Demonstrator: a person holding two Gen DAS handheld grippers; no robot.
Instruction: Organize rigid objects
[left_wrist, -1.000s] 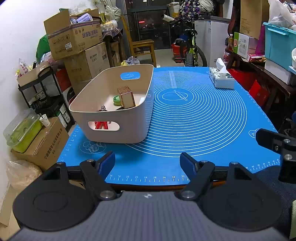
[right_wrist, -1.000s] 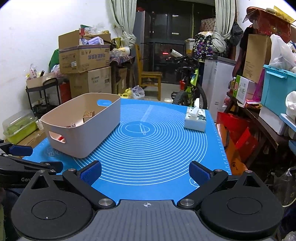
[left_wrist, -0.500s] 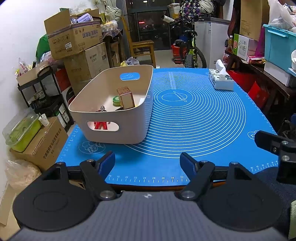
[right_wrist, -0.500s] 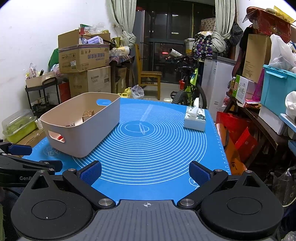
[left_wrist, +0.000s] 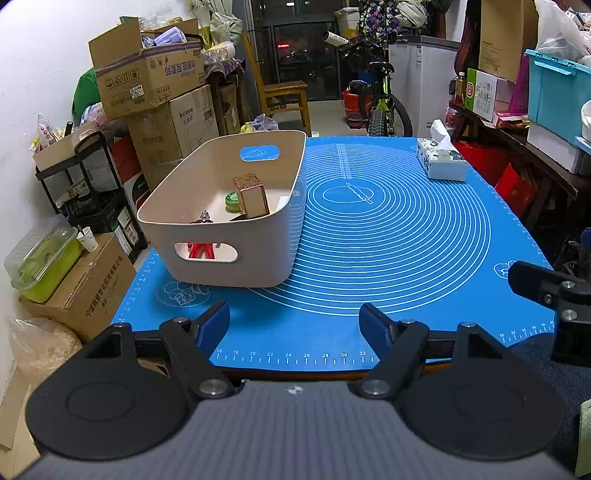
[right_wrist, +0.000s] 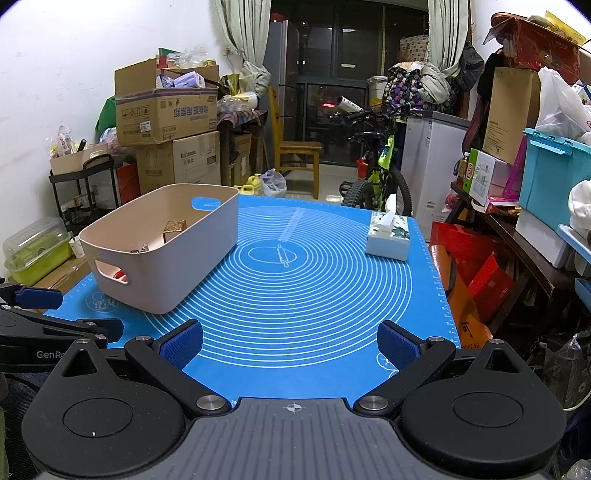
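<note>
A beige bin (left_wrist: 229, 251) stands on the left of the blue mat (left_wrist: 388, 236). Inside it are a small brown box (left_wrist: 252, 195), a green round lid (left_wrist: 232, 201) and a red figure (left_wrist: 201, 249) seen through the handle hole. The bin also shows in the right wrist view (right_wrist: 166, 266). My left gripper (left_wrist: 295, 326) is open and empty, at the mat's near edge in front of the bin. My right gripper (right_wrist: 291, 343) is open and empty, at the mat's near edge to the right of the bin.
A tissue box (left_wrist: 441, 162) sits at the mat's far right (right_wrist: 388, 238). Cardboard boxes (left_wrist: 147, 81), a black rack (left_wrist: 88, 184) and a green-lidded container (left_wrist: 40, 258) stand left of the table. A bicycle (right_wrist: 376, 173) and shelves with a teal crate (right_wrist: 554, 177) stand right.
Both grippers have drifted back slightly from the table; the bin and the things in it have not moved.
</note>
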